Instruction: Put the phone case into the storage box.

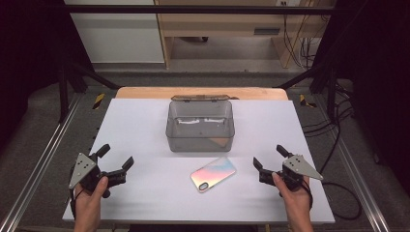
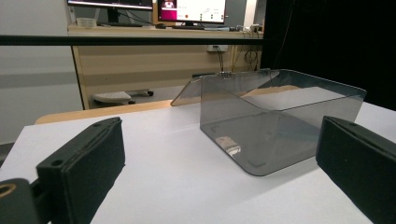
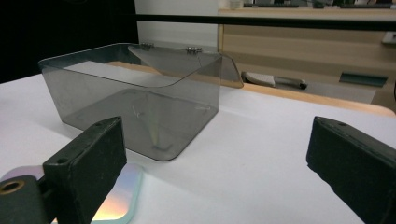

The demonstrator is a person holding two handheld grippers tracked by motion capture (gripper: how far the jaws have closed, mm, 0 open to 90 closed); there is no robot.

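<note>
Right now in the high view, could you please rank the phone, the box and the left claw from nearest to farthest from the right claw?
1. Phone: just left of the right claw, on the table's near half.
2. Box: farther back, at mid-table, lid open.
3. Left claw: across the table, at its left edge.

A white rectangular desk (image 1: 145, 121) is carrying the work, with a light wooden board (image 1: 145, 92) peeking out along its twelve o'clock edge. Beyond that, a pale wooden cabinet (image 1: 232, 24) is standing on the grey floor (image 1: 43, 125), and black cables (image 1: 333, 140) are trailing at three o'clock.
</note>
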